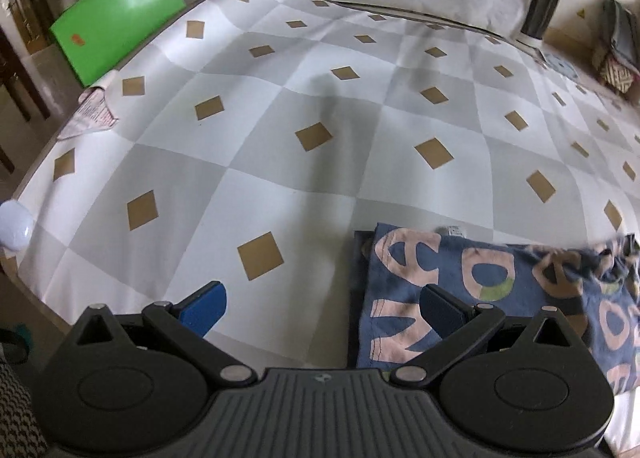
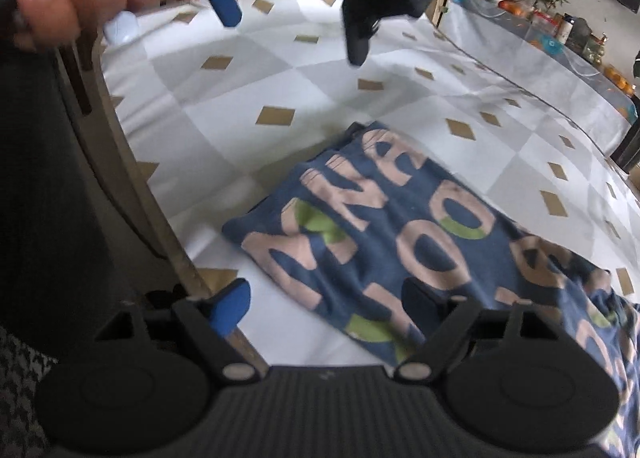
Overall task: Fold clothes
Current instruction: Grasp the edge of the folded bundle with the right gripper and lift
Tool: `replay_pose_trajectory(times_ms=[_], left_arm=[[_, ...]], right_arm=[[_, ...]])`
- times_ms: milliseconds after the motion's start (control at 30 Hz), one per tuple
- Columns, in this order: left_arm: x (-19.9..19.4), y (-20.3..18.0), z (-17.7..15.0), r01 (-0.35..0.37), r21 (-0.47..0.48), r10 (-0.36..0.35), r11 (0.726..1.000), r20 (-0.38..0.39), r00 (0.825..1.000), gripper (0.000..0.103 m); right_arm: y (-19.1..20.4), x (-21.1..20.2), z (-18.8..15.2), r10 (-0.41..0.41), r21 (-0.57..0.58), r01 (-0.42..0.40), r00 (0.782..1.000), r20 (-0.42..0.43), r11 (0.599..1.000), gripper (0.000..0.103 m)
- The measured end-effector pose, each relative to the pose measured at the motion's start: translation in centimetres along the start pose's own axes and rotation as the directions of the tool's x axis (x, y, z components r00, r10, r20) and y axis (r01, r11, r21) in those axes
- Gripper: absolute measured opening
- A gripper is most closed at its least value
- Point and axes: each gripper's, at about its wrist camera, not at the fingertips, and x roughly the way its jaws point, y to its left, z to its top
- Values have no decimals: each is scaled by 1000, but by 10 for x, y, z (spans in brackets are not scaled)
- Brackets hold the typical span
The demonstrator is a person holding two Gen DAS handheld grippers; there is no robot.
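A navy-blue garment printed with large pink and green letters is lying partly folded on the table covered by a grey-and-white checked cloth with tan diamonds, near its front edge. The left gripper is hovering above the cloth, jaws spread, holding nothing. The right gripper is hanging over the garment's near edge, jaws wide apart, gripping nothing.
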Motion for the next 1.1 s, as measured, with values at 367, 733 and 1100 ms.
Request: replay_pose_trajectory(times_ms=[367, 733, 1100], left_arm=[[1, 17, 6, 8, -108, -8, 994, 4, 1000, 103], [4, 22, 9, 3, -146, -4, 989, -6, 1000, 103], [7, 21, 10, -6, -171, 3, 985, -19, 1000, 103]], right_arm=[[9, 39, 14, 51, 0, -51, 997, -49, 999, 70], [7, 55, 27, 125, 30, -124, 992, -13, 992, 42], [-26, 46, 31, 141, 222, -145, 989, 33, 964, 6]])
